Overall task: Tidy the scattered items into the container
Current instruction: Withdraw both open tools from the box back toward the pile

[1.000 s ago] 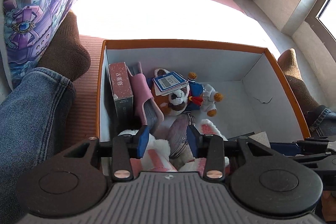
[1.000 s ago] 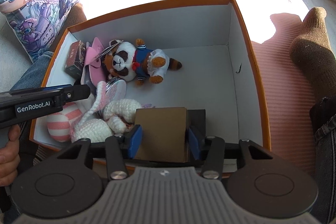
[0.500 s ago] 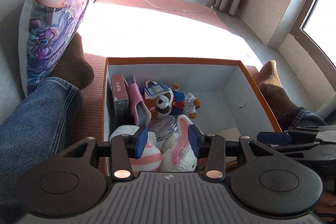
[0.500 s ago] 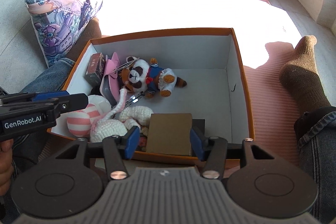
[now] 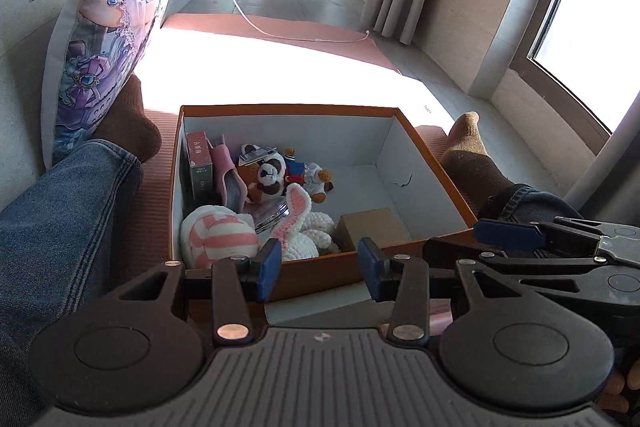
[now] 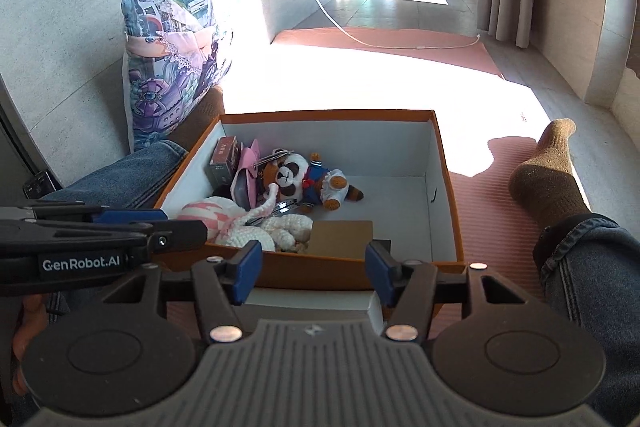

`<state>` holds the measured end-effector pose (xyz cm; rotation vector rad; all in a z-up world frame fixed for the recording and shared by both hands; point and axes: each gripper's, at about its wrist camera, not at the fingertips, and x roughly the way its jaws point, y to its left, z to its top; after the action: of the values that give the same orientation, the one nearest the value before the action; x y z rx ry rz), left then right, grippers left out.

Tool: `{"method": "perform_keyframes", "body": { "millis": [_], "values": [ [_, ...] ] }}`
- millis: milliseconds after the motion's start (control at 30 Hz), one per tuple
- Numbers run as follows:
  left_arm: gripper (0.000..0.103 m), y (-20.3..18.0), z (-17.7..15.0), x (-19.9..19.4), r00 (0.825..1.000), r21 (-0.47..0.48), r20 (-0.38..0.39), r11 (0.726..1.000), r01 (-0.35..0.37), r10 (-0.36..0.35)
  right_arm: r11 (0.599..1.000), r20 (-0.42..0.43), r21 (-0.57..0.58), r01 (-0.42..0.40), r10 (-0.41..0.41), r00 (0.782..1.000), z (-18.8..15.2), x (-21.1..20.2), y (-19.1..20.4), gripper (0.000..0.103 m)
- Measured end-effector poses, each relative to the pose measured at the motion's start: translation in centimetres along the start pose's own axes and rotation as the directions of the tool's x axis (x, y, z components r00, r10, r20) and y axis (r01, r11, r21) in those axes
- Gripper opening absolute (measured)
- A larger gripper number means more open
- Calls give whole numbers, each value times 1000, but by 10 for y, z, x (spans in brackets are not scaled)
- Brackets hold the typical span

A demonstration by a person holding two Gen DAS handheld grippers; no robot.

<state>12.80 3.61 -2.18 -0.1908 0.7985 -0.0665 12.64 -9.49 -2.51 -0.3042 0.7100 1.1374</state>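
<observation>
Above the box's (image 6: pixel 352 267) near rim, both hand-held grippers gape empty.

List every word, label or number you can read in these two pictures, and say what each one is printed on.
"GenRobot.AI": white letters on the black side of the left tongs.
Dark red box in the orange container: printed characters, too small to read.
Tag above the panda plush: print too blurred to read.

Cardboard box (image 6: pixel 444 203), matt white inside; crocheted yarn rabbit (image 5: pixel 298 227); plush panda (image 6: pixel 296 177); ribbed mat (image 6: pixel 488 211).
</observation>
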Motion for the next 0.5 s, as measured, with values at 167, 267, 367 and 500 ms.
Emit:
{"method": "perform_keyframes", "body": {
  "millis": [167, 267, 367, 500],
  "values": [
    [49, -5, -16, -10, 1000, 9, 2, 1000, 9, -9, 999, 2, 10, 49, -49, 999, -18, -14, -8, 69],
    [49, -7, -26, -13, 1000, 17, -11, 1000, 14, -14, 996, -28, 25, 91, -90, 996, -31, -16, -13, 69],
    [49, -7, -37, -14, 999, 30, -25, 999, 21, -21, 992, -72, 41, 121, -118, 990, -46, -15, -19, 69],
    [49, -7, -49, -11, 997, 65, -60, 997, 51, -47, 988, -138, 60, 145, -136, 981, -67, -13, -27, 68]
  ]
}}
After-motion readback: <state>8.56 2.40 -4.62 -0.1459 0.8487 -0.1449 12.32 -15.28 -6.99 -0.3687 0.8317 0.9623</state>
